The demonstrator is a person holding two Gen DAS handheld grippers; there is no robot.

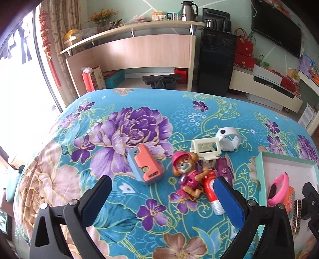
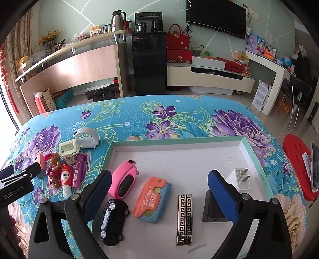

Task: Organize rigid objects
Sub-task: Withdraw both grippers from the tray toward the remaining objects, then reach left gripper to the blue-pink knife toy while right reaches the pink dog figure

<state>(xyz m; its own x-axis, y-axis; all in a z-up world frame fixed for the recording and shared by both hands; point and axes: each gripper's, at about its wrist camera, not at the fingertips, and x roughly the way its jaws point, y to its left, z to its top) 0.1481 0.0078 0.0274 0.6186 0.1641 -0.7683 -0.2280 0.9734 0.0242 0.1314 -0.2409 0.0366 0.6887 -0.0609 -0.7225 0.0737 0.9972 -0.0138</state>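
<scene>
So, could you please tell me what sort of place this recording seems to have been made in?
Most likely a home living room. A wall-mounted black flat-screen television hangs above a low cream media cabinet, a steel thermos jug stands on a curved wooden shelf, and the work surface wears a turquoise floral cloth.

Floral bedspread (image 2: 179, 119): white tray (image 2: 179, 141), toy pup (image 1: 187, 175), white watch (image 1: 227, 139).

Daylight floods in from the window (image 1: 18, 83) at your left, blown out to pure white there. Colours on the floral cloth (image 1: 123, 129) stay bright and sharp; shadows beside the window are soft. Fisheye bending curves the shelf (image 1: 127, 29) and darkens every corner away from the window.
</scene>
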